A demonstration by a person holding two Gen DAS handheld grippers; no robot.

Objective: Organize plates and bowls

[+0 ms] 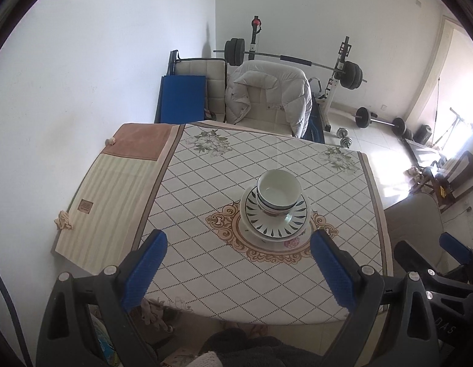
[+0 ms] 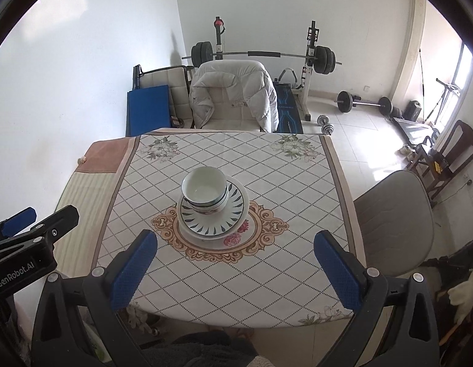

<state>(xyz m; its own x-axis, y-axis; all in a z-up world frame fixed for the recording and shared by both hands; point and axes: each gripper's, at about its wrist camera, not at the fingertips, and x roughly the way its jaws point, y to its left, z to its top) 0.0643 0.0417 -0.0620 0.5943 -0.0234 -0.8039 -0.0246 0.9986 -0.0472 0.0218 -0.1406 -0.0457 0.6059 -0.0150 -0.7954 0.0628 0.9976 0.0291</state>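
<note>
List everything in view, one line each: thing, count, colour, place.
bowls: at least two, white with dark rims, nested atop the plates
plates: at least two, white, top one with dark leaf marks, stacked at table centre
table: one, white diamond-pattern cloth
chair with jacket: one, cream, behind the table
grey chair: one, right of the table
barbell rack: one, black weights, back wall
blue mat: one, back left
left gripper: blue pads, open, empty
right gripper: blue pads, open, empty
</note>
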